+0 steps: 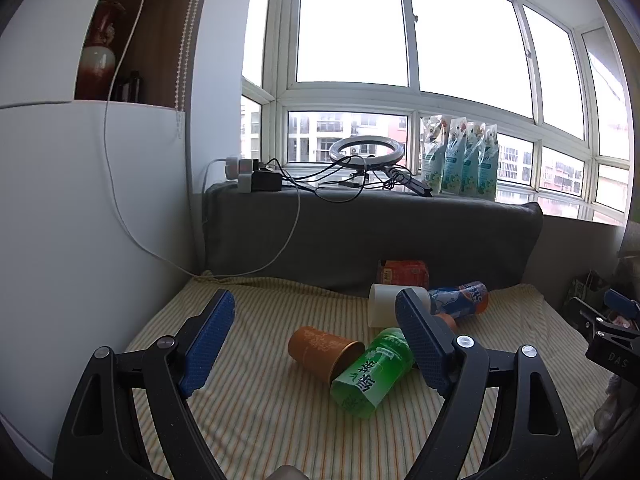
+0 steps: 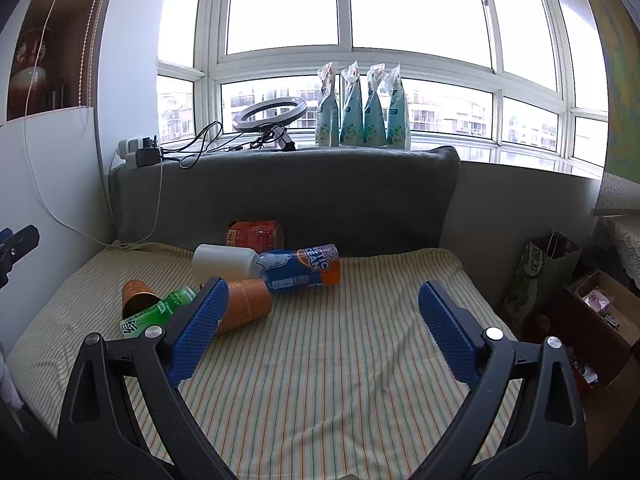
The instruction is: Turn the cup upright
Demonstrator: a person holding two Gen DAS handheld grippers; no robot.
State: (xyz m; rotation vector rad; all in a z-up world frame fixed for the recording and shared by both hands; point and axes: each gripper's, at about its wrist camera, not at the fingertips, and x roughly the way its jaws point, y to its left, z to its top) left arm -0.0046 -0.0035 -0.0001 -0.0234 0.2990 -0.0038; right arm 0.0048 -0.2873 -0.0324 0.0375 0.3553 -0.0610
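Two gaping grippers (image 1: pixel 316 312) (image 2: pixel 324 304) — glossy cylindrical cup (image 1: pixel 324 350) lying sideways

You have strong daylight from the window (image 1: pixel 352 28) at 12 o'clock, blown out white. Foreground dim, soft shadows. Heavy fisheye curvature and dark vignetting at the corners.
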